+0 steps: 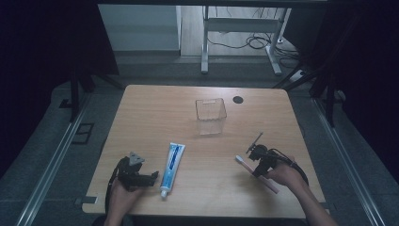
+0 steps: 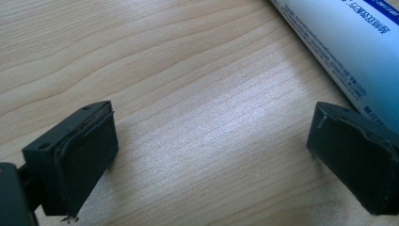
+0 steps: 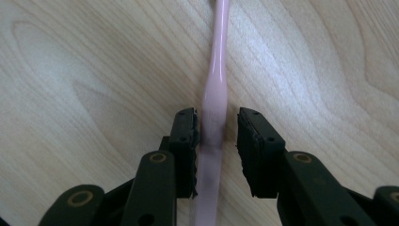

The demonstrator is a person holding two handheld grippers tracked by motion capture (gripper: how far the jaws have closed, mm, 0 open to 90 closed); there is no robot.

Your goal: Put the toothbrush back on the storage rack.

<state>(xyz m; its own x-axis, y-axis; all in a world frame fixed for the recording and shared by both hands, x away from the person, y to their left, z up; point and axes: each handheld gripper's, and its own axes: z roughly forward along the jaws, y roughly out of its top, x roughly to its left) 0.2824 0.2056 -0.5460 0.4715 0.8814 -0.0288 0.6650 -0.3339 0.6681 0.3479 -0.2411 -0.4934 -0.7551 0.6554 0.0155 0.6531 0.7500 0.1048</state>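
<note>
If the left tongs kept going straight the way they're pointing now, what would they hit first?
Most likely the toothpaste tube. The left tongs point across the table toward it, jaws wide apart with bare wood between them. In the left gripper view the tube lies just beyond one jaw, though depth is hard to judge.

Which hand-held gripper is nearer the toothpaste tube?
Left. The left hand-held gripper sits just beside the toothpaste tube, jaws open, not touching it. The right hand-held gripper is well across the table, straddling the pink toothbrush.
</note>
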